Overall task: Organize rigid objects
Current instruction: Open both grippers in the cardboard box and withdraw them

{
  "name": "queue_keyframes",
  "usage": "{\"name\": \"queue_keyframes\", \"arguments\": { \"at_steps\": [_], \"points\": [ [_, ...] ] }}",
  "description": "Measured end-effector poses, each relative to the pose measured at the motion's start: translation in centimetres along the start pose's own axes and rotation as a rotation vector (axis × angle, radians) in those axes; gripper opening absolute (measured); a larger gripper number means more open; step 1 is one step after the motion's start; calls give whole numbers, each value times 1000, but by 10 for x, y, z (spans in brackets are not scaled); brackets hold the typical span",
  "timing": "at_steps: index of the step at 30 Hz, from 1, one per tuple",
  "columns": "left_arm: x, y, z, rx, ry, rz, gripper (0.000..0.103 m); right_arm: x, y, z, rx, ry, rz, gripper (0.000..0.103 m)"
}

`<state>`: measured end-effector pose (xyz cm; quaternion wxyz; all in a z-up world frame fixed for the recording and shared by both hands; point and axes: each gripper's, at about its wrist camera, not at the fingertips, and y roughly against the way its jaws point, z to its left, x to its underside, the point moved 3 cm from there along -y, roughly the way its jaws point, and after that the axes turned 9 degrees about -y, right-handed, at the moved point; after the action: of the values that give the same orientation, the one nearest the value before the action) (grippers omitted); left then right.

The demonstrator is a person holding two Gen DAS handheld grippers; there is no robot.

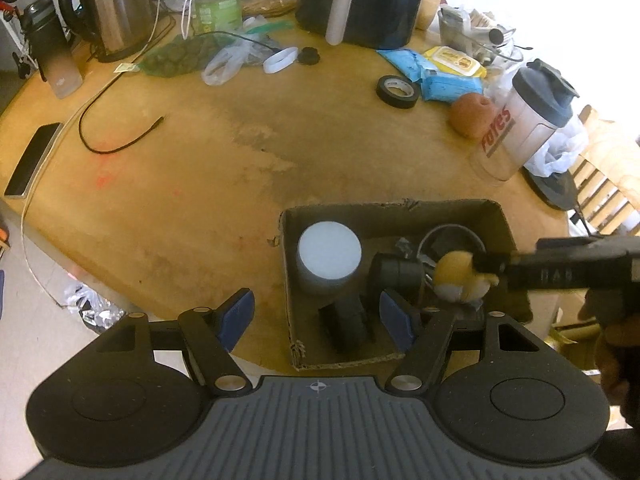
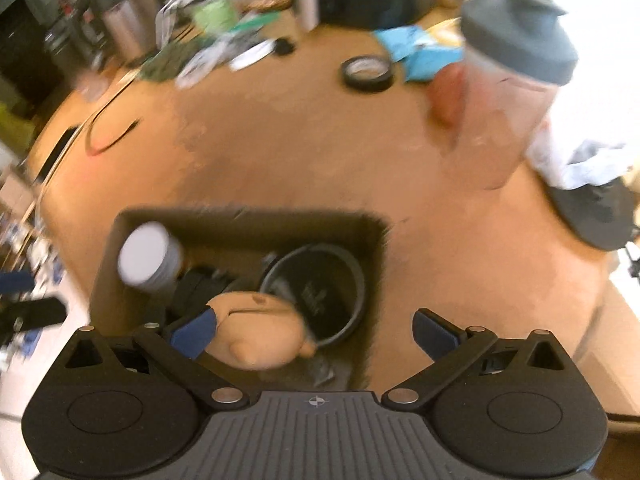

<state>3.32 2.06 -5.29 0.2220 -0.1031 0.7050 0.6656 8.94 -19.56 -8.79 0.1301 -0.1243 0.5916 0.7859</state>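
Left gripper (image 1: 316, 312) points steeply downward, jaws parted, nothing between them. Right gripper (image 2: 316, 334) also angles downward, jaws spread wide.

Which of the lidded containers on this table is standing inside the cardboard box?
The white-lidded jar, upright in the box's far left corner. The shaker bottle and the kettle stand outside it on the table.

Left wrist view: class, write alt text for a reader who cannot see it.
An open brown cardboard box on a worn wooden table holds a white-topped cylinder, dark parts and a yellow and white toy. The open left gripper hovers over its near edge, while the right gripper reaches in beside the toy. Clutter lines the far edge.
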Motion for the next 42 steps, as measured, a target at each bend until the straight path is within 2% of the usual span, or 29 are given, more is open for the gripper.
{"name": "queue_keyframes", "arguments": {
  "at_steps": [5, 10, 28, 42],
  "points": [
    [-8, -2, 5, 4, -16, -8, 69, -13, 3, -14, 83, -55, -66, 103],
    [-16, -5, 11, 13, -32, -14, 69, -20, 10, -18, 73, -99, -109, 103],
    [-40, -16, 30, 44, -75, -37, 69, -37, -7, 15, 31, -99, -85, 103],
    [-62, -21, 32, 11, -24, -58, 69, -90, -31, 41, 34, -11, -87, 103]
  ]
}}
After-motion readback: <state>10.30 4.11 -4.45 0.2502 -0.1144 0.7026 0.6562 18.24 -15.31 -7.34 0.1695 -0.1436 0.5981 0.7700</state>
